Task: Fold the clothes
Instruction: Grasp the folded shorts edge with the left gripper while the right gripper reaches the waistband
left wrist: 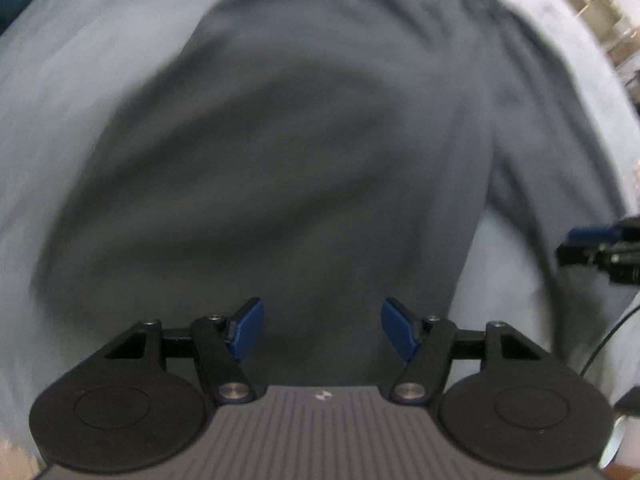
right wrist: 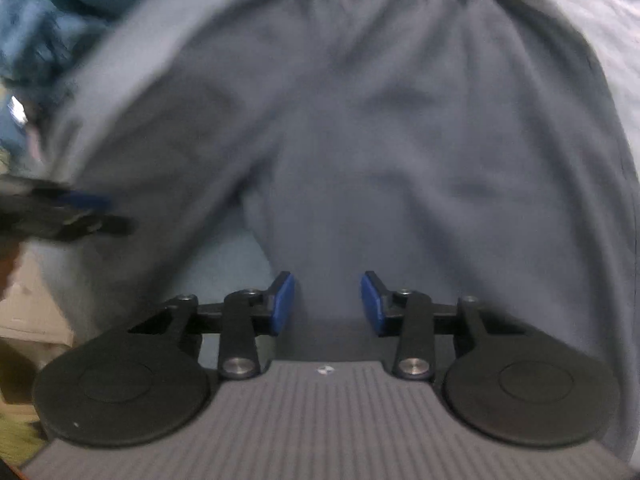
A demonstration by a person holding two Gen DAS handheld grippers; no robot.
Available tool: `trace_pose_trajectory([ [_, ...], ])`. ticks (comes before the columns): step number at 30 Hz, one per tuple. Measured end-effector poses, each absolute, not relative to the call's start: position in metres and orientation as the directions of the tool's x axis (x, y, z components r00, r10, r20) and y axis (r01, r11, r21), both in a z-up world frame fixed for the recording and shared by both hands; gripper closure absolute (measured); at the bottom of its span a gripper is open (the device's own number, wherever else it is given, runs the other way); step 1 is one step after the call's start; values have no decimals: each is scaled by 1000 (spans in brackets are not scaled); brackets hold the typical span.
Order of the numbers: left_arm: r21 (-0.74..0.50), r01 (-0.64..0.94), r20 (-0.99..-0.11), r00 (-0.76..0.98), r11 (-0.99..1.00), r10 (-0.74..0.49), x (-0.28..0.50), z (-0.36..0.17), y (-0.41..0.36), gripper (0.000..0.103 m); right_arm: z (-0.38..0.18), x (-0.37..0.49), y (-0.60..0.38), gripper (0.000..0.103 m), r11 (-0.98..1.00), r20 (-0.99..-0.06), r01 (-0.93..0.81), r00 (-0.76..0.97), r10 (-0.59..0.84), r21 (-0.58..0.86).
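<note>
A dark grey pair of trousers (left wrist: pixel 304 152) lies spread flat on a pale blue sheet (left wrist: pixel 60 80), waistband at the far end. My left gripper (left wrist: pixel 322 330) is open and empty over the near end of the left leg. My right gripper (right wrist: pixel 327 306) is open and empty over the near end of the right leg of the trousers (right wrist: pixel 400 140). The right gripper also shows at the right edge of the left wrist view (left wrist: pixel 600 248), and the left gripper at the left edge of the right wrist view (right wrist: pixel 68 212). Both views are blurred.
A heap of blue clothes (right wrist: pixel 44 32) lies at the far left on the sheet (right wrist: pixel 616 4). Some tan objects (left wrist: pixel 592 4) stand at the far right beyond the sheet. A pale surface (right wrist: pixel 32 304) shows at the lower left.
</note>
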State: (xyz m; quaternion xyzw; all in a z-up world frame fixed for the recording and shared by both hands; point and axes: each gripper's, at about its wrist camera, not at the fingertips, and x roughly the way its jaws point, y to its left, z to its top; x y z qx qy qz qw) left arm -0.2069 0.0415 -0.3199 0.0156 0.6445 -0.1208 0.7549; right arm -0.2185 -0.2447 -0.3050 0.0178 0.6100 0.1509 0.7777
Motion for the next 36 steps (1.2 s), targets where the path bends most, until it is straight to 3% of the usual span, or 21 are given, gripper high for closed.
trace_pose_trajectory([
  [3,-83,210,-986,126,974,-111,-235,-326,54,35,-314,-251,-242,67,969,-978,-216,138,155,123],
  [8,-61,66,-991,116,996,-69,-243,-322,101,35,-303,-279,-259,66,987,-996,-132,21,92,88],
  [16,-54,-81,-953,302,995,-27,-173,-290,163,34,-255,-190,-197,66,956,-929,-214,266,256,202],
  [20,-47,-23,-953,299,999,-38,-141,-302,182,31,-254,-138,-155,66,935,-873,-223,349,340,275],
  [26,-7,74,-954,299,997,-29,-122,-321,190,32,-266,-31,-107,63,941,-823,-156,456,339,301],
  [32,0,131,-953,299,991,-39,-128,-334,188,37,-285,49,-87,58,907,-816,30,450,364,421],
  [36,-16,136,-951,305,991,-57,-133,-334,188,48,-300,91,-76,54,889,-852,137,380,360,436],
])
